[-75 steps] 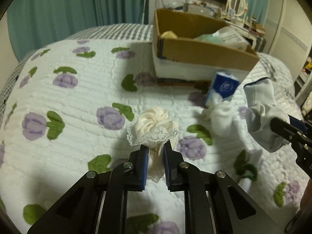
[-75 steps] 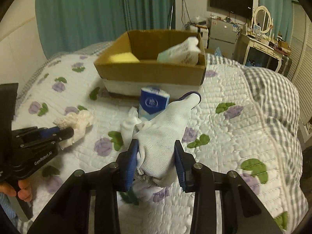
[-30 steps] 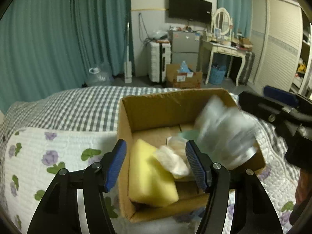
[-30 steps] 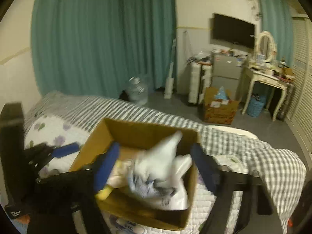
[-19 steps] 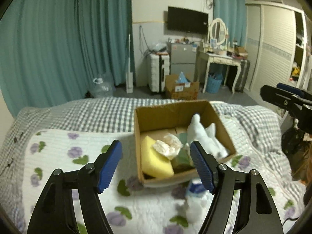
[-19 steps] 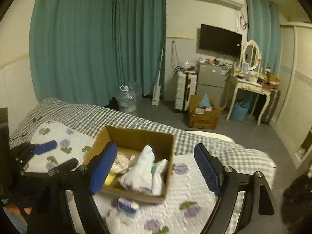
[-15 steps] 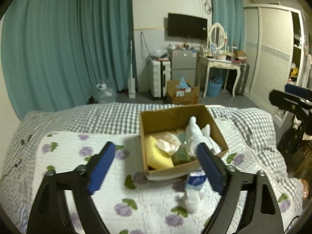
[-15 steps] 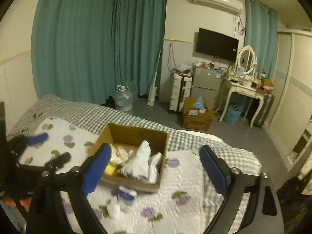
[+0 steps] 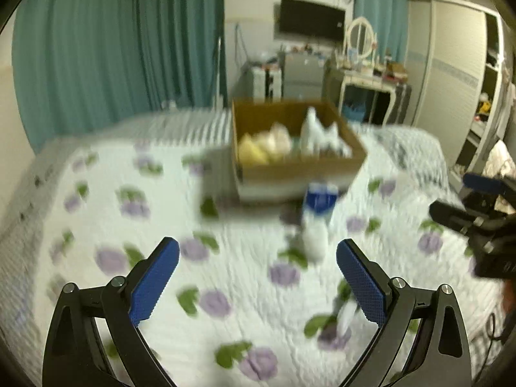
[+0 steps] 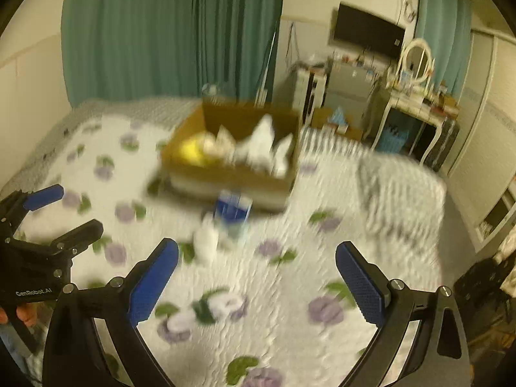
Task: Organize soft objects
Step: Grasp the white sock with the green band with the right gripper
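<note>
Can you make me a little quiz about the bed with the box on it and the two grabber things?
1. True or false: the left gripper is squeezing a white glove.
2. What stands on the quilt just in front of the cardboard box? A) a blue tissue pack B) a shoe C) a book
3. Fill in: the yellow sponge lies ___ the cardboard box.

Key
1. False. The left gripper and the right gripper are both wide open and hold nothing.
2. A, the blue tissue pack.
3. inside
</note>
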Available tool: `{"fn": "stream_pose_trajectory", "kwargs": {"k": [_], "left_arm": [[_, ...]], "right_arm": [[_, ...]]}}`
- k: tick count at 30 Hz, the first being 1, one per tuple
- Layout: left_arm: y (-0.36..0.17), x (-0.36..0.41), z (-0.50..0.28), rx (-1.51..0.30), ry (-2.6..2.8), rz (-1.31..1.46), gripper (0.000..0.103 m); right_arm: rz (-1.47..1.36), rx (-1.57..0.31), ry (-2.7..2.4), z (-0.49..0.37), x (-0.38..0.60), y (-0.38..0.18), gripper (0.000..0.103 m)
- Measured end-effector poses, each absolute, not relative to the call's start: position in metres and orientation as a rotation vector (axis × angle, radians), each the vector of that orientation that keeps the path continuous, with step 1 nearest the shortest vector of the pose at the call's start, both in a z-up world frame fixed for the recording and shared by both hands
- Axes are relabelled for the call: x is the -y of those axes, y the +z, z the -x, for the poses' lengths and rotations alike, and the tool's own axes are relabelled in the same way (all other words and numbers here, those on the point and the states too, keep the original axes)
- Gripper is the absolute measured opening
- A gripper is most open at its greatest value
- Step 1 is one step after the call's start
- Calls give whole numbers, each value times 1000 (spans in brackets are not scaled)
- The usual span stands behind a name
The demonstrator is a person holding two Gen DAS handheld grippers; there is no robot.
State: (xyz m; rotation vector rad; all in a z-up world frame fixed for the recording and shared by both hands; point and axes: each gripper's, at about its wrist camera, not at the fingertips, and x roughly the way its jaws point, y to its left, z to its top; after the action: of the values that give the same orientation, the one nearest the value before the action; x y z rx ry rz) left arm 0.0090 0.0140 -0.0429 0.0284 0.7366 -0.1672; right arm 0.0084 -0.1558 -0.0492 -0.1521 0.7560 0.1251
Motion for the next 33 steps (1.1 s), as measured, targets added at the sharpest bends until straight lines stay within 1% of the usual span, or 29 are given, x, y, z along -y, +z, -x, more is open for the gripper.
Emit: {"fn": "stream_pose_trajectory", "kwargs": {"k": [3,5,8,11,14,17,18,19,20,22,23,24,28,33], "left_arm": [[-73,-12,-8,-779,-164,-34,100],[-89,-11,-6,-807,-155,-49,100],[-98,-15,-5,-818,-112,-66,100],[-105,-22,-6,-826,-104,-42,100],[-107,-23,-9,-838,-110,-20,100],[-110,-20,-9,-845,-107,-34,100],[-110,-19,-9,-845,-109,-40,100],[-109,-18,-9,-846,-109,-43,100],[-109,-18,-9,-847,-108,-45,100],[-109,-18,-10,-853,-101,-46,100],[-109,-17,-10,-856,-98,-48,99],[-108,-16,-10,-858,-94,-53,99],[-99,-11,-12,-867,-93,-53,99],[-88,4,-29,-878,-99,-18,99]], "right_arm": [[148,-863,144,-16,150,-102,99],[145,-914,139,-20,146,-125,99],[146,-1011,163,-27,136,-161,99],[119,-1081,181,-35,128,-185,98],[102,-1121,204,-43,119,-198,97],[122,-1136,235,-44,107,-205,87],[138,-1134,242,-43,103,-208,80],[159,-1129,248,-42,99,-208,70],[167,-1127,261,-41,96,-207,64],[160,-1117,291,-39,96,-203,36],[154,-1113,305,-37,96,-200,34],[155,-1105,311,-35,97,-196,27],[152,-1036,328,-29,108,-166,27],[125,-953,301,-50,134,-114,27]]}}
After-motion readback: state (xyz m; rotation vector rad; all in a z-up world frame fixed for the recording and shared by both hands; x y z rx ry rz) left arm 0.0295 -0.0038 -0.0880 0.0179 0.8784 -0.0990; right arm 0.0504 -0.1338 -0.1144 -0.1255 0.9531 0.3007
